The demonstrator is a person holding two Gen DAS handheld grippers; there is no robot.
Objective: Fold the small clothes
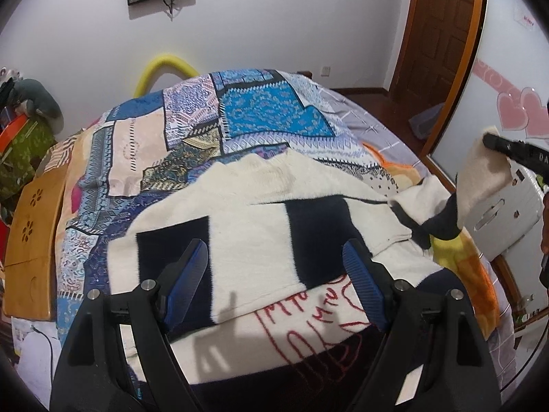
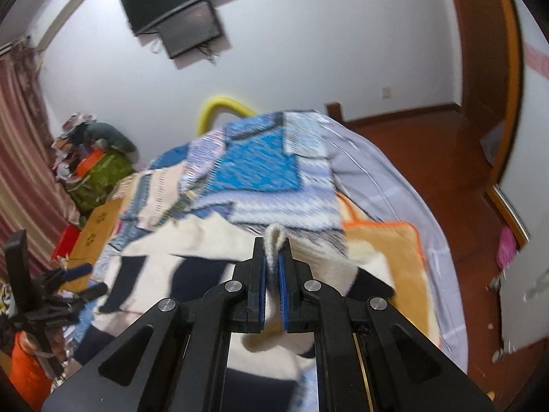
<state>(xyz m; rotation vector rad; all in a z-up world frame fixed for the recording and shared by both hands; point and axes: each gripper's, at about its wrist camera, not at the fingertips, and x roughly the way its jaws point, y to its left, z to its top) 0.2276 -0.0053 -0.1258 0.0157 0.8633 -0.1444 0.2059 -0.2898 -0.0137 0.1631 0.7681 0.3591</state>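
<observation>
A cream sweater with navy blocks and red stitched writing lies spread on the bed. My left gripper hovers over its lower part, jaws wide apart, nothing between the blue pads. My right gripper is shut on the cream cuff of the sweater's sleeve, a loop of cuff poking out past the fingertips. In the left wrist view that sleeve hangs lifted off the bed at the right edge, pinched by the right gripper. The left gripper shows at the far left of the right wrist view.
A patchwork bedspread covers the bed, with an orange blanket at its right. A wooden board lies at the left edge. A wooden door, a white suitcase and red-brown floor are to the right.
</observation>
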